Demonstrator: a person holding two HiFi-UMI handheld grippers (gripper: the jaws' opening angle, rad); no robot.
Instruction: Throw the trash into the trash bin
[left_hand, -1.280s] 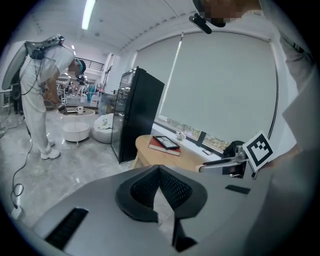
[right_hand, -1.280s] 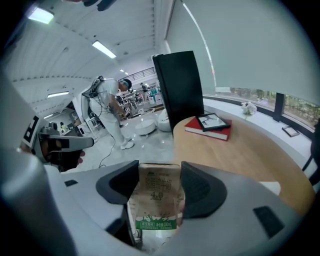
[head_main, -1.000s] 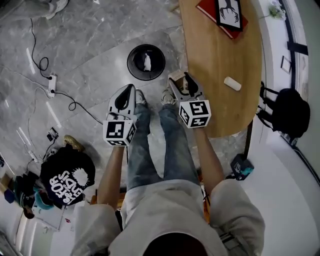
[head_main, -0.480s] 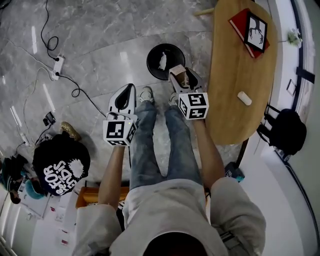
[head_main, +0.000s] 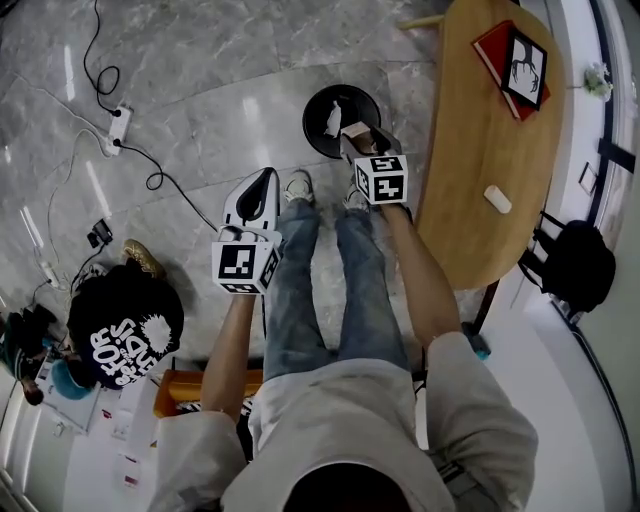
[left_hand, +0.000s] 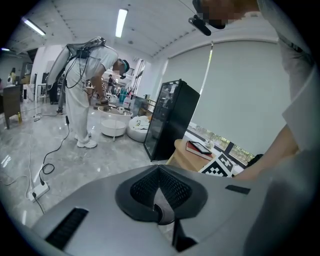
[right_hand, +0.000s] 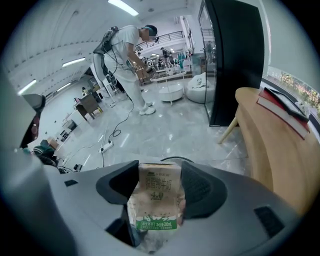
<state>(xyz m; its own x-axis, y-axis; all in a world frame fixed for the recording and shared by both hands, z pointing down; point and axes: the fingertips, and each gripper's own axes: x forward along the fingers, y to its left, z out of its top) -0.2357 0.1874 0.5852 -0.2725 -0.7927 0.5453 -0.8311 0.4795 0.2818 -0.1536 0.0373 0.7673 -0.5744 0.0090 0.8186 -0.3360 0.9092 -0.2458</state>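
The right gripper (head_main: 352, 136) hangs at the near rim of the black trash bin (head_main: 311, 120), which lies just ahead and below. It grips a milk carton (right_hand: 156, 196), held upright. The left gripper (head_main: 266, 178), jaws together and empty, sits farther back.

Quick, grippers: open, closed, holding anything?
Left gripper: closed, empty.
Right gripper: closed on a milk carton.

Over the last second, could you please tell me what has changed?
The right gripper carried the milk carton forward, up to the trash bin; nothing was let go. The left gripper stayed shut and empty.
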